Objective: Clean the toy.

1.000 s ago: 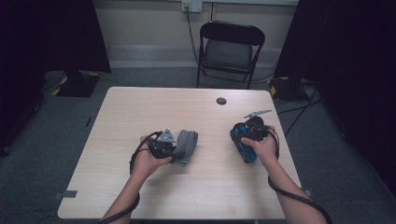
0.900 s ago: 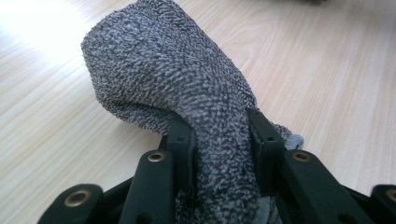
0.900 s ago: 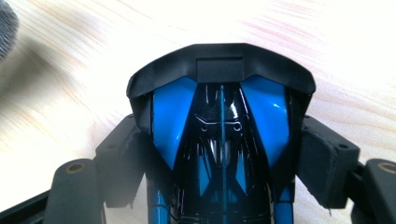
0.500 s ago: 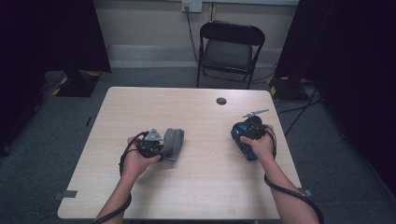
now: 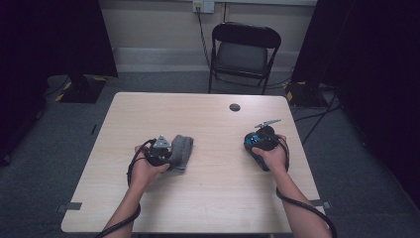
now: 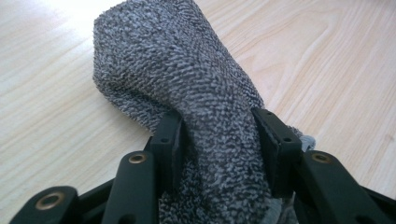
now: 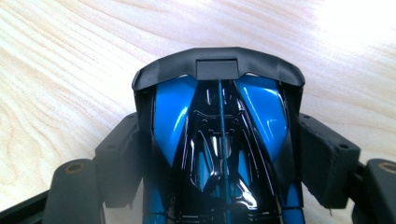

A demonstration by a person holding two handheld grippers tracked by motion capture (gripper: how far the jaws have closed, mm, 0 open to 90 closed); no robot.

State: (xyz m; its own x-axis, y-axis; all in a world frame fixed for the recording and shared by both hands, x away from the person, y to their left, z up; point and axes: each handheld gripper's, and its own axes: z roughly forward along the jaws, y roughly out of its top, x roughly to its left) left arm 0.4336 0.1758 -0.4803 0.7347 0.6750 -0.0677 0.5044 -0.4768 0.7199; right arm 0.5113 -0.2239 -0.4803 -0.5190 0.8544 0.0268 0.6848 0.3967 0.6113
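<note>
Left of the table's [image 5: 213,198] round black grommet [image 5: 235,107] and nearer the person: left hand [image 5: 145,171] low, left gripper [image 6: 224,140] around a grey towel [image 5: 181,151] lying on the wood, jaws just eased wider, pads touching its bunched fold. Right of the grommet: right hand [image 5: 273,157] low, right gripper [image 7: 219,154] clamped on a blue-and-black toy car [image 7: 219,140]. Beyond the grommet, a folding chair [image 5: 245,52].
</note>
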